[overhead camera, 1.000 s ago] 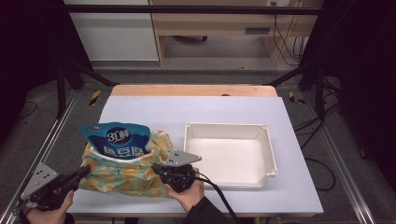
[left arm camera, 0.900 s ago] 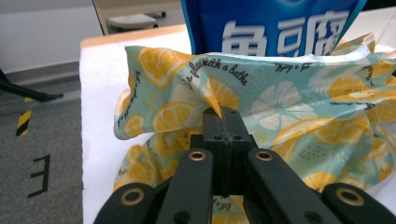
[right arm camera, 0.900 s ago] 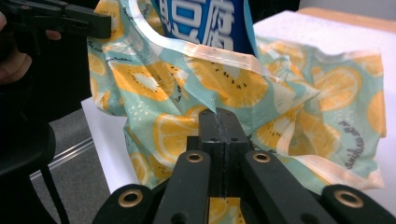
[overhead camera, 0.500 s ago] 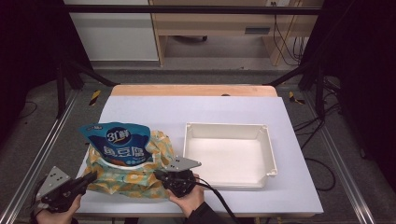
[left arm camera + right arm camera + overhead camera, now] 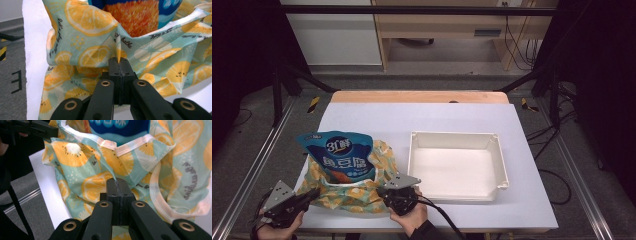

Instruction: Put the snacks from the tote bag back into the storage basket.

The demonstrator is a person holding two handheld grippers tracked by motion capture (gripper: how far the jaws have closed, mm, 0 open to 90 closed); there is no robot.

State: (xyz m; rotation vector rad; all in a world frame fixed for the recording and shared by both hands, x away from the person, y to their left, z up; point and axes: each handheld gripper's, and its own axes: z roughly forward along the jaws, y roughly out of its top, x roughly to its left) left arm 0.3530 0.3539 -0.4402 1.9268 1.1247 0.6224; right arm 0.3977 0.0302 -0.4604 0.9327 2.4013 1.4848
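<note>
A: High view, from the left: the left tongs (image 5: 312,194) clamp the lemon-print bag (image 5: 347,192) at its near-left edge on the white surface (image 5: 462,120).

B: The blue pouch (image 5: 339,157) sticks out of its mouth; the right tongs (image 5: 384,192) pinch the near-right hem, beside the empty tray (image 5: 457,172).

A: Keep both pinches level and pull evenly, I'd say, so the pouch slides free without snagging.

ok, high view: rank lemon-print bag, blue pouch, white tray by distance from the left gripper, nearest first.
From the left gripper:
1. Lemon-print bag: pinched in its jaws, near-left of the table.
2. Blue pouch: sticking out of that bag, just behind.
3. White tray: off to the right.
</note>
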